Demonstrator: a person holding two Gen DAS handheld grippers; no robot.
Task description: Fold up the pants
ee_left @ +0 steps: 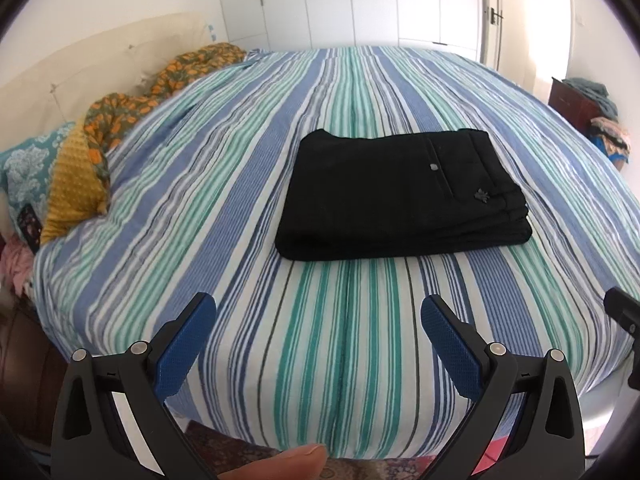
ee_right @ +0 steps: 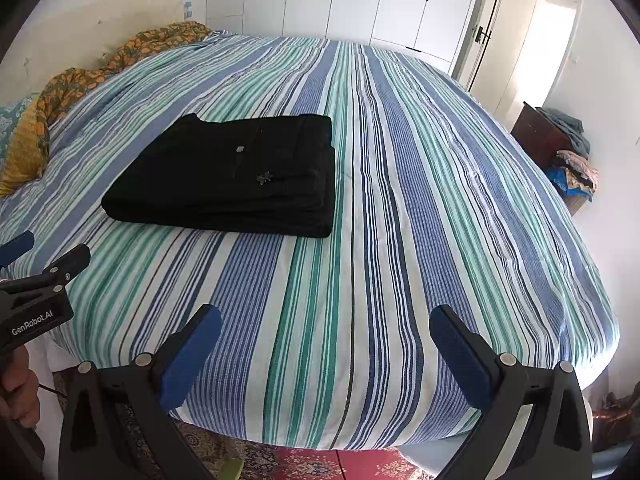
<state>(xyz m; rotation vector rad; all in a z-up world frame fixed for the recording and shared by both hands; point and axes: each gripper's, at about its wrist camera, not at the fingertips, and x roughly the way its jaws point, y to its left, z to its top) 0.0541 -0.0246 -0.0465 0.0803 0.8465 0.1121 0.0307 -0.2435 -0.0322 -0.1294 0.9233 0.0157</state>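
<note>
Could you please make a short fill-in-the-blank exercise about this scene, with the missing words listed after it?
1. The black pants lie ____ in a flat stack.
2. They rest on a ____ bedsheet.
3. The jaws of the left gripper and the right gripper are ____.
4. Both grippers hold ____.

Missing words: folded; striped; open; nothing
</note>
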